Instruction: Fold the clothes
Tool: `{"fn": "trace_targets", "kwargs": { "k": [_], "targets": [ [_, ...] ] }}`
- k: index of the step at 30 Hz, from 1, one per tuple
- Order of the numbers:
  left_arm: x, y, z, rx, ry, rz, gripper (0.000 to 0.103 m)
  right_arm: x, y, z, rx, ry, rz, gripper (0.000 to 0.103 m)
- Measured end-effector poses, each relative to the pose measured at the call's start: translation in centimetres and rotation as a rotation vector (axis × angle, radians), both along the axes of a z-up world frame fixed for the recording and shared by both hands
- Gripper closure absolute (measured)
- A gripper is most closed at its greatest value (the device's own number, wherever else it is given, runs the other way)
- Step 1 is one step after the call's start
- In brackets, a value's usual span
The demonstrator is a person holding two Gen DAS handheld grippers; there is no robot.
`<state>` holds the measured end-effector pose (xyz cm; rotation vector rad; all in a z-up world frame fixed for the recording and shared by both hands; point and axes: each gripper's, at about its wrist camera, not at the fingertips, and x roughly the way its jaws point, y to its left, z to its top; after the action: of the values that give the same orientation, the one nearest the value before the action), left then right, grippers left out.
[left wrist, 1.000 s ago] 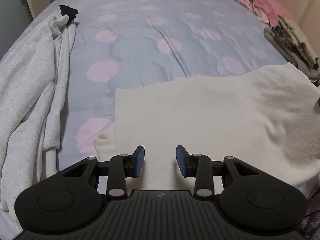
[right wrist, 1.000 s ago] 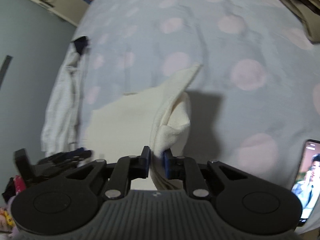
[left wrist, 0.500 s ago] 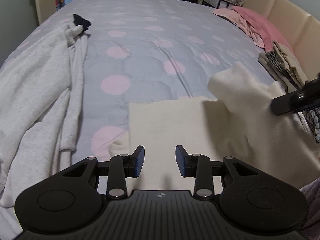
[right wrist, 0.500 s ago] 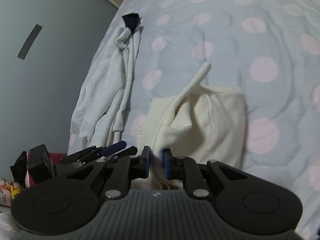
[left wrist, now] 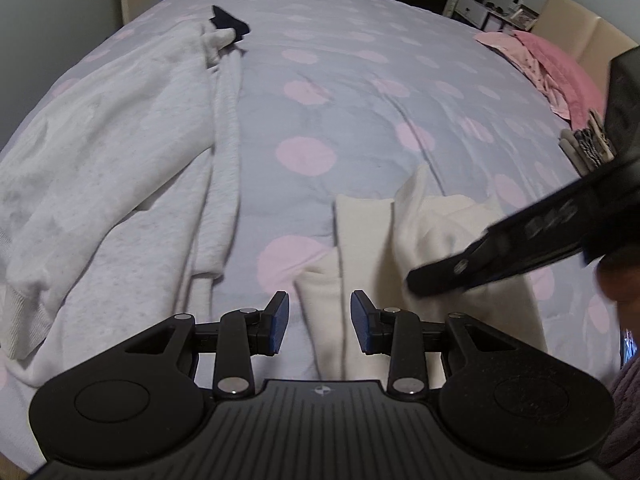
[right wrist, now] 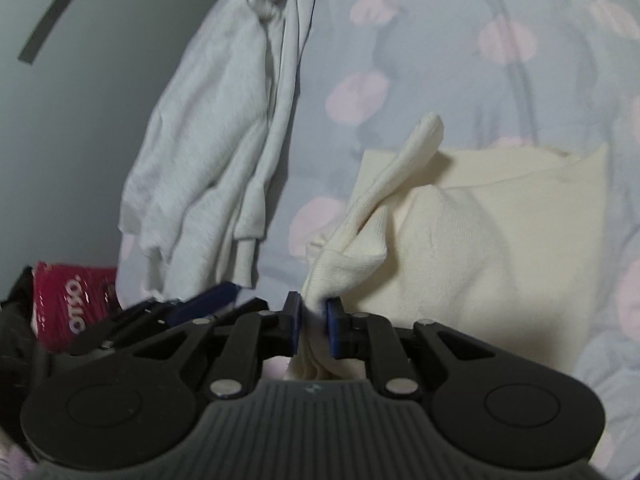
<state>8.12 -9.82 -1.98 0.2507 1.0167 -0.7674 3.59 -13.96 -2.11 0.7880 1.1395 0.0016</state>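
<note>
Cream sweater (right wrist: 500,240) fabric sits pinched in the right gripper (right wrist: 313,316), lifted to fold over, while the left gripper (left wrist: 319,322) hovers spread wide.

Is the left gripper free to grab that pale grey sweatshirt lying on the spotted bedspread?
Probably yes: the left gripper is open and empty, and the pale grey sweatshirt lies uncovered just to its left, with nothing between. The right gripper is busy pinching the cream garment.

Dim, bluish indoor light with soft shadows, slight motion blur and curved fisheye edges.
</note>
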Motion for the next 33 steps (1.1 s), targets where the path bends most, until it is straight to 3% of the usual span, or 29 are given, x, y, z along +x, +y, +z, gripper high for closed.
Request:
{"fn": "trace_targets", "kwargs": {
  "k": [8, 12, 16, 19, 21, 25, 28, 31, 33],
  "targets": [
    [0.4, 0.4, -0.2, 0.015, 0.019, -0.009, 0.072, 2.4, 2.8, -3.4, -0.027, 0.058, 0.089, 0.088],
    [0.0, 0.6, -0.2, 0.007, 0.044, -0.012, 0.072, 2.7, 2.5, -3.9, 0.015, 0.057, 0.089, 0.078],
    [-0.4, 0.8, -0.2, -0.004, 0.072, -0.014, 0.072, 2.2, 1.0, -2.6, 0.034, 0.031, 0.053, 0.076],
    [-0.6, 0.9, -0.2, -0.012, 0.093, -0.016, 0.071, 1.1, -0.6, -0.8, 0.019, -0.008, 0.019, 0.065],
    [-1.1, 1.1, 0.0, -0.045, 0.104, -0.025, 0.065, 0.3, -1.5, 0.3, -0.019, -0.028, -0.002, 0.064],
    [-2.7, 0.7, 0.2, -0.075, 0.110, -0.074, 0.064, -2.1, -2.3, 1.8, -0.156, -0.054, -0.018, 0.064],
    [-4.0, 0.1, -0.3, -0.032, 0.103, -0.104, 0.072, -4.0, -2.4, 1.7, -0.201, -0.062, -0.009, 0.064],
    [-5.0, -0.3, -1.5, 0.030, 0.114, -0.112, 0.087, -6.5, -2.1, 1.0, -0.228, -0.061, 0.026, 0.065],
    [-5.3, -0.2, -2.8, 0.087, 0.135, -0.096, 0.093, -7.9, -1.3, 0.0, -0.237, -0.037, 0.063, 0.070]
  ]
}}
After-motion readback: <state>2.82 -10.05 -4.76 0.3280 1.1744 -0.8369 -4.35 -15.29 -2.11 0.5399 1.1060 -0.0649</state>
